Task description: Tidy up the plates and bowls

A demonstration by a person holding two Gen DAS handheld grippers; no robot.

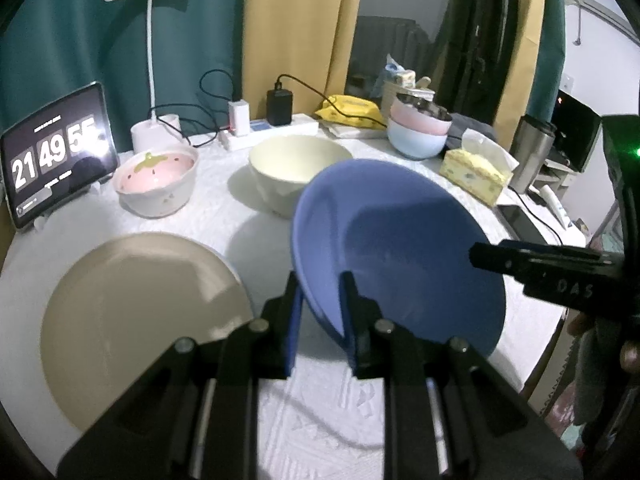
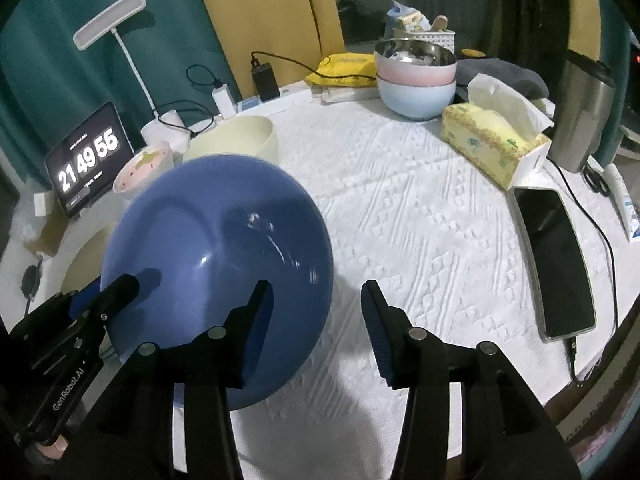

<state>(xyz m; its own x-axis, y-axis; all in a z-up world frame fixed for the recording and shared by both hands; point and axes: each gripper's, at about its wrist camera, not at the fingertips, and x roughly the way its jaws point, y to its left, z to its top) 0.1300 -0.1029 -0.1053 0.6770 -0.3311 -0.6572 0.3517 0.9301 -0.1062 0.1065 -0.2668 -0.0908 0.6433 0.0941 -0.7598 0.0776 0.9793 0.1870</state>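
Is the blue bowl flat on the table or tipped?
Tipped. The blue bowl hangs tilted, its rim pinched by the left gripper, its inside empty. Its far edge is raised over the tablecloth.

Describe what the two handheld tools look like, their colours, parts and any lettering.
Both tools are black, with angular linkage arms, silver pivot pins and blue ribbed pads inside the fingers. The left tool reads GenRobot.AI in white along its side. The right tool shows partial pale letters and a green light on its body.

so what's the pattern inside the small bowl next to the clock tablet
Pink inside, with a yellow-green strawberry-leaf shape and dark seed specks, on the strawberry bowl; the left wrist view shows it best.
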